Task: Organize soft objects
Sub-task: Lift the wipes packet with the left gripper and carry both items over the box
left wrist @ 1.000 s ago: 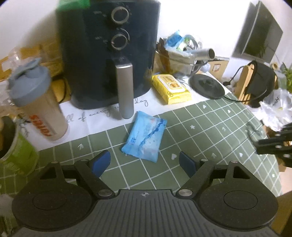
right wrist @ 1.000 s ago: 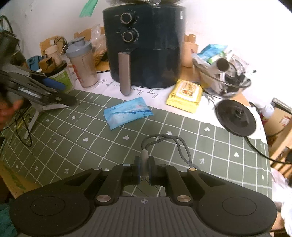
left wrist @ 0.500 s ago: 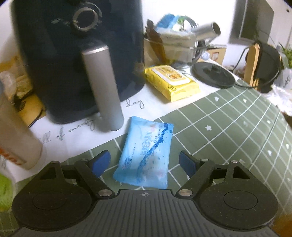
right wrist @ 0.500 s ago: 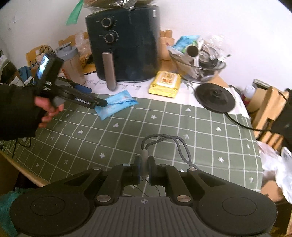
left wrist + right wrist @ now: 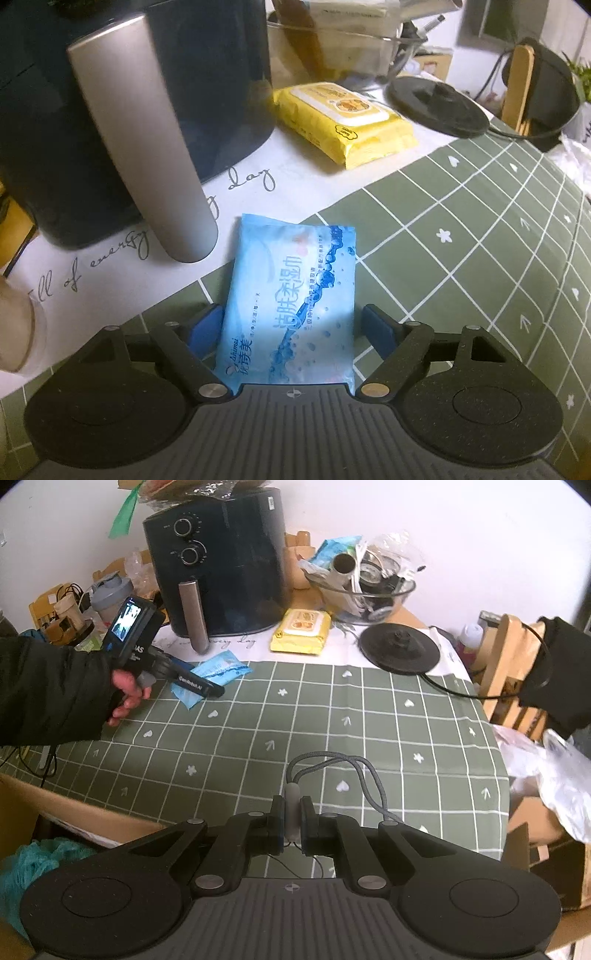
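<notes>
A blue pack of wet wipes (image 5: pixel 295 295) lies flat on the green checked tablecloth (image 5: pixel 480 258), just in front of the air fryer's silver handle (image 5: pixel 140 147). My left gripper (image 5: pixel 291 328) points down over it with a blue pad on each side of the pack; its jaws are closing and a thin gap still shows at the right pad. The right wrist view shows that gripper (image 5: pixel 216 686) in a hand, over the pack (image 5: pixel 221 670). A yellow wipes pack (image 5: pixel 343 122) lies farther back. My right gripper (image 5: pixel 291 819) is shut on the plug of a grey braided cable (image 5: pixel 354 768).
The dark air fryer (image 5: pixel 221 565) stands at the back, with a shaker bottle (image 5: pixel 110 596) to its left. A glass bowl of clutter (image 5: pixel 364 590) and a black kettle base (image 5: pixel 400 648) sit at the back right. A cardboard box holding teal netting (image 5: pixel 37 860) is at the table's near left edge.
My left gripper has come down and forward until it straddles the blue pack, and its jaws have narrowed. My right gripper has drifted sideways, still shut on the grey cable.
</notes>
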A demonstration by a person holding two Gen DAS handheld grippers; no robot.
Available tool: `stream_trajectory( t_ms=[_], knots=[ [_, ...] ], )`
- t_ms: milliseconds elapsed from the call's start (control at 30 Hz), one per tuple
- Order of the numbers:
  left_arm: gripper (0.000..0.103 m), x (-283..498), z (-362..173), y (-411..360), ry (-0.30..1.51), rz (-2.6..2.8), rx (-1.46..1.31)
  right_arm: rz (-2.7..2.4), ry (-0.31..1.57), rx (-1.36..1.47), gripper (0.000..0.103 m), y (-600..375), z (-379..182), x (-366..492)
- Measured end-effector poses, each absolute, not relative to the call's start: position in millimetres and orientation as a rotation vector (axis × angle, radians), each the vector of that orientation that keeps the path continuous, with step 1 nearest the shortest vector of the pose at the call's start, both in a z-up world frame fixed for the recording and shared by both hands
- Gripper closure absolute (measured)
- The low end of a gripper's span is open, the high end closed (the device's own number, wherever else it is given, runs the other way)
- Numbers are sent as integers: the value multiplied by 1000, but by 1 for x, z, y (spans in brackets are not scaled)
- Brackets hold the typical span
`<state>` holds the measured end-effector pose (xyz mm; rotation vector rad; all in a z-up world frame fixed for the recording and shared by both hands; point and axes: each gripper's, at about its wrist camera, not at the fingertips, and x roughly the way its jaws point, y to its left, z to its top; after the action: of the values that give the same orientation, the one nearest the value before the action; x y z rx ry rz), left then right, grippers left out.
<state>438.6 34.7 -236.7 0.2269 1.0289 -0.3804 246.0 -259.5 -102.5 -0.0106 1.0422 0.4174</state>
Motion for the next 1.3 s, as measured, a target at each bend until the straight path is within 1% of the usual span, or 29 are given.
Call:
stream_trajectory(
  t_ms=[33, 133, 433, 700, 1300],
  knots=[
    [33, 440, -235, 35, 1036, -377, 228, 415, 1043, -8, 93, -260, -102, 245],
    [37, 444, -233, 32, 1076, -379, 244, 414, 1044, -2, 93, -262, -102, 242],
    [42, 430, -230, 28, 1134, -391, 272, 430, 1035, -3, 93, -260, -99, 242],
    [43, 406, -214, 36, 1107, -377, 225, 461, 1019, -1, 93, -256, -94, 239],
    [43, 338, -126, 48, 961, -370, 125, 547, 985, 6, 93, -247, -72, 231]
  ],
)
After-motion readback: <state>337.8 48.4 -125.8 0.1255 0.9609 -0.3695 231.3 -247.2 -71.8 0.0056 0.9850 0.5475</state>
